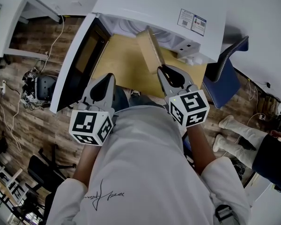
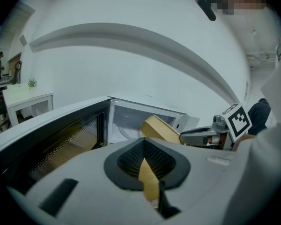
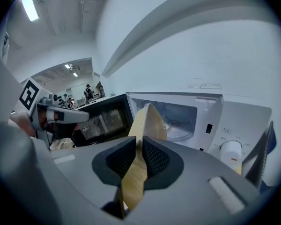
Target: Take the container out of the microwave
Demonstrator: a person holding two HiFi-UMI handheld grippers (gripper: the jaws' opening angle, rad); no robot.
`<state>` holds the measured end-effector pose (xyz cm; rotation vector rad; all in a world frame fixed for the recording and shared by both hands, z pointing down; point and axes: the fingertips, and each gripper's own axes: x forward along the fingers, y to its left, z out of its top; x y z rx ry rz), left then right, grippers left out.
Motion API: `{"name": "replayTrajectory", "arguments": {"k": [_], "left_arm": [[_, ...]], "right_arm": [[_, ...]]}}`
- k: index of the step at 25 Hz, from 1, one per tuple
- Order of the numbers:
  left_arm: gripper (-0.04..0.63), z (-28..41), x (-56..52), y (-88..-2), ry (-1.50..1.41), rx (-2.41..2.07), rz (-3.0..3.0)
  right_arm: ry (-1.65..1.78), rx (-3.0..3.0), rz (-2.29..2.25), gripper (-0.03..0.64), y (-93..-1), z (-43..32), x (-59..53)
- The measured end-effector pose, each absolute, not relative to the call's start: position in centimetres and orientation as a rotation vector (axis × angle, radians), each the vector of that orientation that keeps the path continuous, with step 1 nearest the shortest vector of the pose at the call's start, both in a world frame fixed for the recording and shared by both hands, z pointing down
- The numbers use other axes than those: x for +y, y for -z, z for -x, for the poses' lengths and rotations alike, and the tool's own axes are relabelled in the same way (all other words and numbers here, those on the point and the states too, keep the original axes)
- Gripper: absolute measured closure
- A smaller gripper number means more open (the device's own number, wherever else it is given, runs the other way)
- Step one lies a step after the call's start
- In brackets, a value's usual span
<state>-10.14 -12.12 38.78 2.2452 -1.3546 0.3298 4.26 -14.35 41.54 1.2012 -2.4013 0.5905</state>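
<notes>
At the microwave's mouth: container gripped by its rim, not yet drawn clear

Before the open cavity of the white box-shaped microwave (image 1: 154, 8), nearer the back edge of the pale wooden table (image 1: 124, 62) than its front: tan shallow round-rimmed container (image 1: 150, 48), tipped up on edge in the air and pinched by its rim between the pads of the right gripper (image 1: 163, 72). Left gripper (image 1: 109, 78) apparently empty, fingers only narrowly apart, hovering near the table's front left corner beside the open dark-windowed door (image 1: 79, 62).

To do the step well:
- hold the pinch firm, given a thin rim likely to pivot in a two-pad grip
- draw straight back toward the table's front edge, clear of the cavity frame and the door
- roll the wrist gently toward level before any set-down, in case of contents
- bring the left gripper onto the far rim only on signs of slipping

From the head view alone: both grippers at once, the table's spread, the door's swing. From the right gripper view alone: the rim squarely between the pads, the glass turntable (image 3: 178, 125) inside the cavity, the white control dial (image 3: 232, 151). From the left gripper view alone: the slim gap between its own fingers with table wood showing through, plus the container's rounded side and the right gripper clamped on it
</notes>
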Motion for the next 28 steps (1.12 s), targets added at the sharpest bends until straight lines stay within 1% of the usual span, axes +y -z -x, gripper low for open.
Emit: {"name": "replayTrajectory", "arguments": {"k": [13,28], "left_arm": [[0.601,10.2,-12.3,-38.6,-0.348,-1.366,-2.249],[0.601,9.9,-13.2,-38.9,-0.358,-1.34,-2.248]], "right_arm": [[-0.591,-2.431,-1.153,0.56,-40.6,-5.5,-14.8],[-0.648,-2.456,-1.105,0.56,-40.8,-5.3,-15.5]]}}
